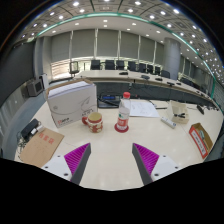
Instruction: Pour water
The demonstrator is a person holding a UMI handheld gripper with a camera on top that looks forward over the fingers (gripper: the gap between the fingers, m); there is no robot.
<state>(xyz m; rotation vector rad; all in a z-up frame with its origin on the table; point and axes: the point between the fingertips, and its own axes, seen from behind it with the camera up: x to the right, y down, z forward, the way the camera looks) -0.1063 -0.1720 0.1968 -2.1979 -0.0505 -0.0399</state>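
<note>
The water bottle [123,112] is standing upright on the pale table [110,160], well beyond my fingers, with a small jar [94,121] just beside it. I am holding my gripper [110,158] spread wide, gripping nothing. I am judging the bottle light, thin-walled and slippery, so I am planning on taking it around mid-body.

Only one view here: my gripper cam, riding above the fingers [78,160], faces forward and slightly down across the table [110,150], bottle [123,111] mid-distance, office beyond.
</note>
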